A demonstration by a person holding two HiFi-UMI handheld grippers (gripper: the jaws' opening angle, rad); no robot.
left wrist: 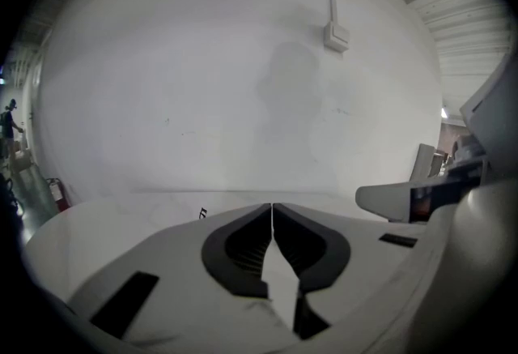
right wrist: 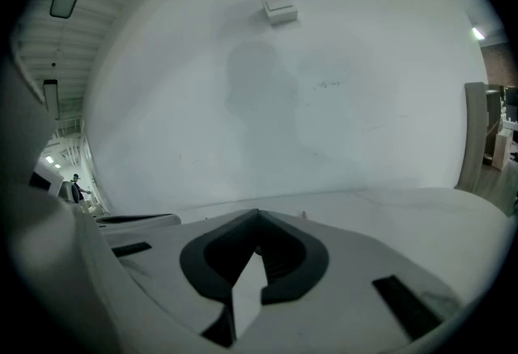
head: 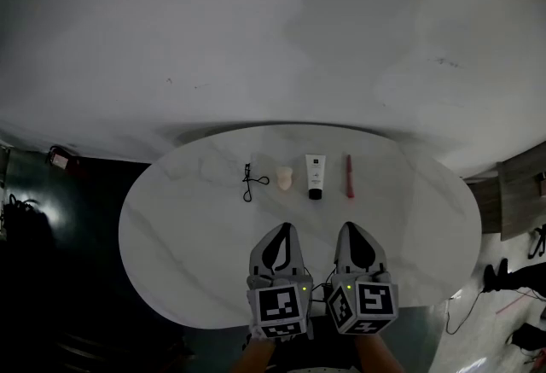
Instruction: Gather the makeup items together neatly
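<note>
- While the left gripper (head: 282,228) and right gripper (head: 357,226) hover side by side over the near part of the table (head: 171,226), the four makeup items lie in a row across its middle. They sit well ahead of the tips: curler (head: 248,182), sponge (head: 284,178), tube (head: 315,176), pencil (head: 349,176), each apart from its neighbour.
- On to the writing! The white tube has a small dark mark near its far end, too small to read, and its black cap points toward the person.
- The cube (head: 280,308) on each gripper shows only black-and-white square patterns, no letters.
- Left gripper, seen in its own view: jaws pressed together, nothing between them.
- Right gripper, same story: jaws closed tip to tip, pinching nothing.
- Only the head view gives the whole row and the oval, marbled tabletop.
- The left gripper view catches just the curler (left wrist: 202,213), a dark speck left of its tips. It adds a box (left wrist: 336,37) on the wall and a red extinguisher (left wrist: 58,194) at far left.
- The right gripper view catches just a red speck of the pencil (right wrist: 303,215), right of its tips, with the left gripper's body low at the left edge.
</note>
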